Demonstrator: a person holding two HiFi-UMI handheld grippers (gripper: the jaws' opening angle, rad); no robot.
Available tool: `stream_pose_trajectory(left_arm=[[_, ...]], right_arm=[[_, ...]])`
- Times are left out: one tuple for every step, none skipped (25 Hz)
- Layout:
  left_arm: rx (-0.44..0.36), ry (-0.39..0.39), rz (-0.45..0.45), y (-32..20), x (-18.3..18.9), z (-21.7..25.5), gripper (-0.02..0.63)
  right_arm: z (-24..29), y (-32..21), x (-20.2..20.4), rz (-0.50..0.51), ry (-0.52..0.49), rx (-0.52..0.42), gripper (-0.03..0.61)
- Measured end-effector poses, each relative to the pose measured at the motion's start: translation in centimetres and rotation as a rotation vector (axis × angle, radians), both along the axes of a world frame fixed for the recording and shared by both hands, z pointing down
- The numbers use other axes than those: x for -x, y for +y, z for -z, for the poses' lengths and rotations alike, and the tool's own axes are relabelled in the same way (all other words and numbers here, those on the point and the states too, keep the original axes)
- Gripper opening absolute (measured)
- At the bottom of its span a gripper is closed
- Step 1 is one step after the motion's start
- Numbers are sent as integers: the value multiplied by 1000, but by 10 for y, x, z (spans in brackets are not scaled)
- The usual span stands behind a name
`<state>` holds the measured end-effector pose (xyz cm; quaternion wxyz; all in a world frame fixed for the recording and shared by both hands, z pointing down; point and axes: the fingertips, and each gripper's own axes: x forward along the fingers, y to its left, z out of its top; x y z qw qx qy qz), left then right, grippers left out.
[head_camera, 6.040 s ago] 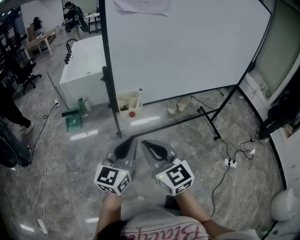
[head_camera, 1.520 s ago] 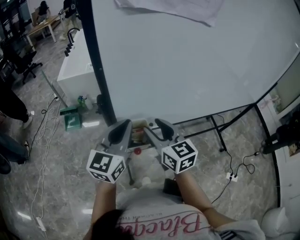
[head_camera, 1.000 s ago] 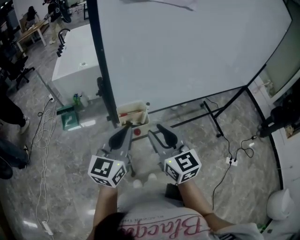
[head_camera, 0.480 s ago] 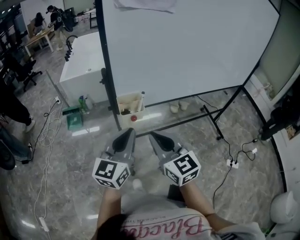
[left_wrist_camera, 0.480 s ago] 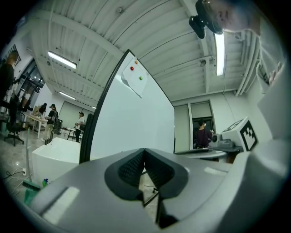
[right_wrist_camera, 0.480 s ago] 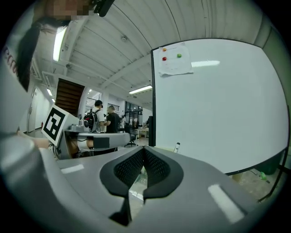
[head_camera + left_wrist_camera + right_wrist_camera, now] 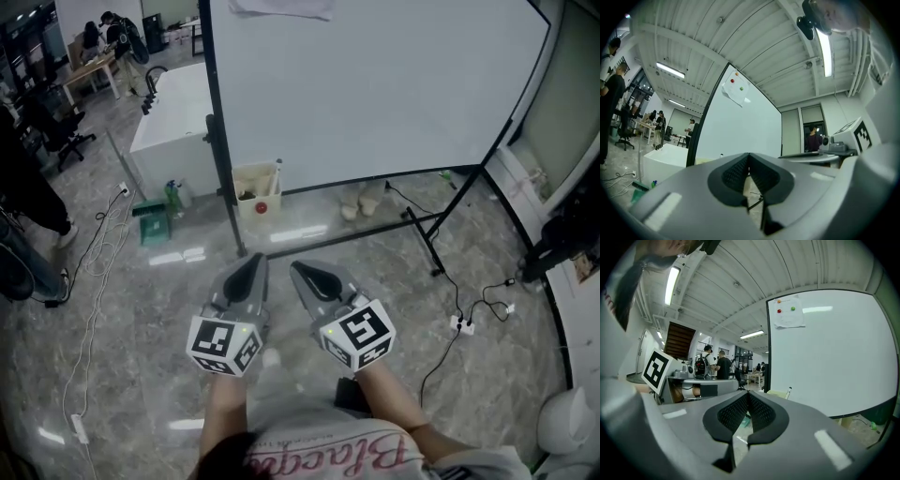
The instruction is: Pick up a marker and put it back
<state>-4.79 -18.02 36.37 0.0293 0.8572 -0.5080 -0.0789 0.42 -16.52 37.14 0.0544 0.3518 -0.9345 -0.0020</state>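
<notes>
A slim pale marker (image 7: 277,173) is seen standing upright in a beige box (image 7: 251,201) at the foot of the whiteboard (image 7: 375,84), well apart from both grippers. Its dark tip is made out only in the right gripper view (image 7: 788,392). The left gripper (image 7: 251,268) and right gripper (image 7: 302,273) are held fully closed, with nothing between the jaws.

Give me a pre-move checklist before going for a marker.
1. Left gripper empty: ok, jaws together on nothing.
2. Right gripper empty: ok, jaws together on nothing.
3. Jaws ready to grab: not ok, both shut.
4. Box in sight: ok, at the foot of the whiteboard.
5. Grippers at the box: not ok, both held well short of it.
6. What the box holds: cannot tell, too small.
</notes>
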Motion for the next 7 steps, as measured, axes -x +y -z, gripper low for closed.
stream_pose_trajectory(left_arm=[[-3, -1, -2, 4, -1, 1, -1], [-7, -2, -4, 7, -2, 2, -2], [-11, -3, -5, 9, -2, 5, 0], [-14, -3, -5, 11, -2, 7, -1], [-14, -4, -4, 13, -1, 8, 0], [-14, -4, -2, 15, -1, 9, -2], [-13, -5, 0, 16, 0, 10, 0]], right_arm=[[0, 3, 0, -1, -1, 0, 2], [0, 5, 0, -2, -3, -1, 2], [2, 7, 1, -2, -5, -2, 2], [4, 9, 2, -1, -6, -4, 2], [5, 11, 3, 2, -7, -6, 2], [6, 13, 4, 5, -7, -7, 2], [7, 15, 5, 8, -8, -7, 2]])
